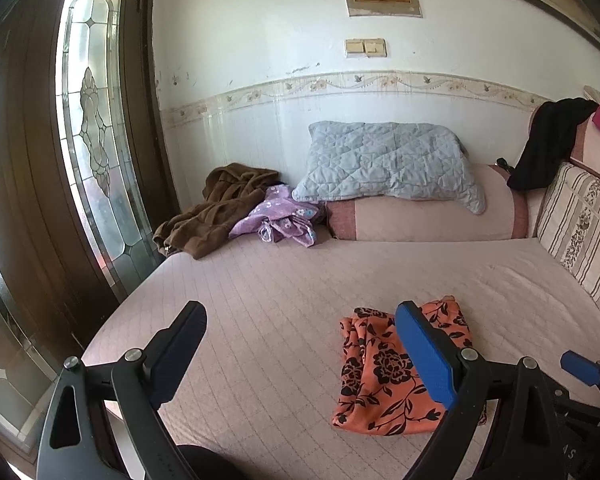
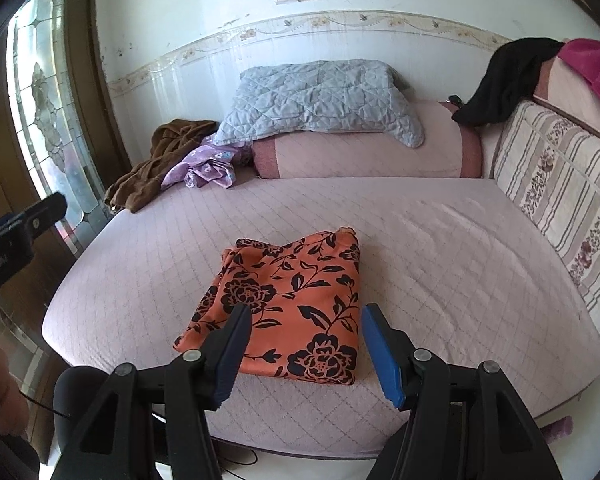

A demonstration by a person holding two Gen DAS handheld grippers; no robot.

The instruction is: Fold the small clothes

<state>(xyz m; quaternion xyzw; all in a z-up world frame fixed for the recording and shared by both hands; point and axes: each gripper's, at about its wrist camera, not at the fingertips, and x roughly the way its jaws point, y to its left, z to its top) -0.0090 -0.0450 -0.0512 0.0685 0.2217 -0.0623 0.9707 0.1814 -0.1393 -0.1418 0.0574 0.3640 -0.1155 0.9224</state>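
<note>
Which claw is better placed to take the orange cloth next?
Probably the right claw: it is open and the orange cloth lies straight ahead between its fingers. The left claw, also open, points beside the cloth, at bare bed.

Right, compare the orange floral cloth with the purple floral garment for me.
The orange floral cloth lies folded flat in a neat block mid-bed; the purple floral garment sits crumpled by the bolster. The orange one lies alone; the purple touches a brown garment. Both carry flower prints and rest on the bed.
</note>
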